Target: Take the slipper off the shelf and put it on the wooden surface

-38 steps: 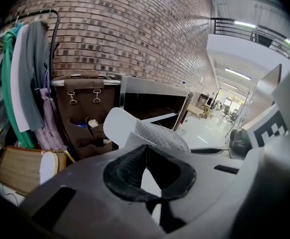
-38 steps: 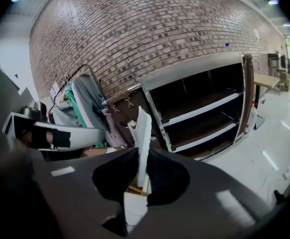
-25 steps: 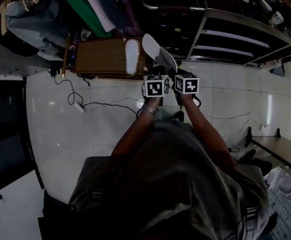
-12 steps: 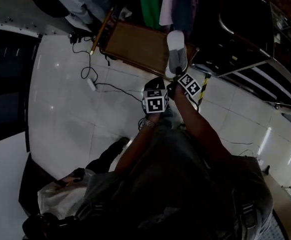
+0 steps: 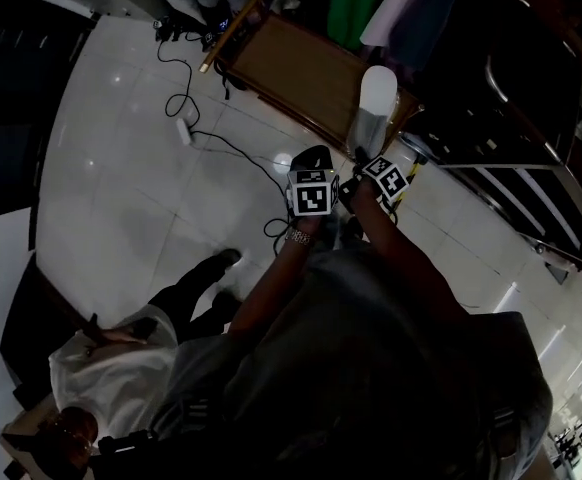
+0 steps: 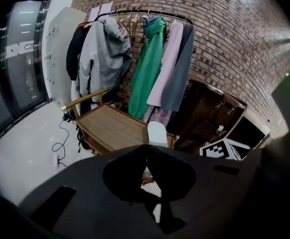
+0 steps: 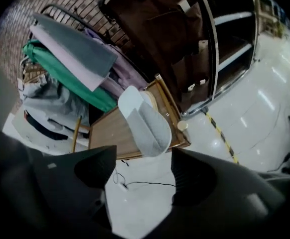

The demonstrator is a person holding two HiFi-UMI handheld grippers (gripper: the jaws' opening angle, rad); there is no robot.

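— Now, entry left to right. Left tool (image 5: 313, 156)?

— Closed, nothing in it. It hangs beside the other tool, short of the near edge of the wooden worktop (image 5: 301, 73). Not needed for this step, I judge.

— Slipper (image 5: 373, 103)?

— On the worktop, at its right-hand end close to the corner, lying across the near edge. The heel end seems to overhang that edge above the floor (image 5: 151, 168). The toe end points toward the clothes rail (image 6: 135, 11). Whether it sits flat I cannot tell.

— Right tool (image 5: 363, 154)?

— Its jaws have just been opening and stand wide. The heel end is just ahead of the tips, in line with the gap, but neither pad presses on it. Released, in my reading.

— How to finish well?

— Draw the right tool straight back along its own line with the jaws wide, so no pad drags the heel off. With that overhang, a nudge further onto the boards would be prudent.

— Materials?

— Worktop: brown wood, visible grain, raised rim, rectangular. Slipper: pale and soft, with a ribbed or terry-like insole and a smooth rounded toe. It looks light and likely to slide. Floor: glossy white tile.
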